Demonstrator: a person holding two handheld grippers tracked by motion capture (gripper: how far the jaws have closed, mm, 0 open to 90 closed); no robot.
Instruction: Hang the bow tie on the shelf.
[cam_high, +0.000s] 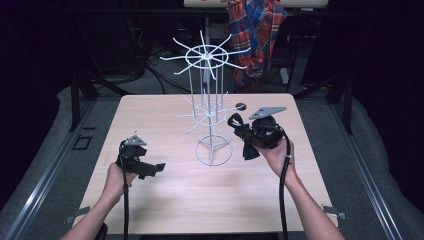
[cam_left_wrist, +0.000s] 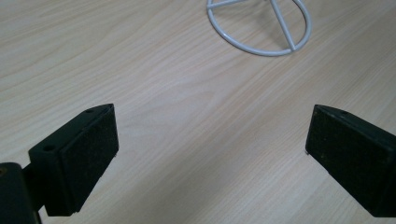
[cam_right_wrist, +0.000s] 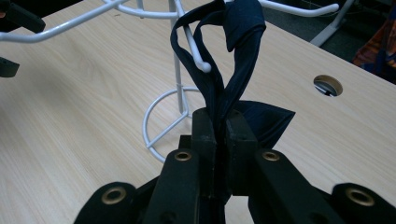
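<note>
The right claw (cam_right_wrist: 219, 123) has its jaws pressed together on a dark navy strip of cloth (cam_right_wrist: 233, 56), which looks like a bow tie or a similar band with a loop. The loop rises from the jaws and sits around the knobbed tip of one white arm of the wire rack (cam_high: 207, 107), on its lower tier, so the cloth is in the air beside the rack's post, not on the table (cam_high: 150, 200). It will probably handle as something very light, soft and limp: it folds and sags where unsupported, and a flap of it hangs out to the side of the jaws. Being woven and matte, it should not slip much between the flat dark pads, and the pinch low on the band, just under the loop, seems the sensible hold, since it leaves the loop open to slide over the arm's tip. The rack is thin, smooth white-coated wire, with two wheels of spokes on a slim post and a ring foot; it looks light enough to tip if tugged. The left claw (cam_left_wrist: 210, 144) hangs wide open and empty above the pale wood-grain table, near the ring foot. A plaid cloth (cam_high: 257, 30) hangs beyond the table.
</note>
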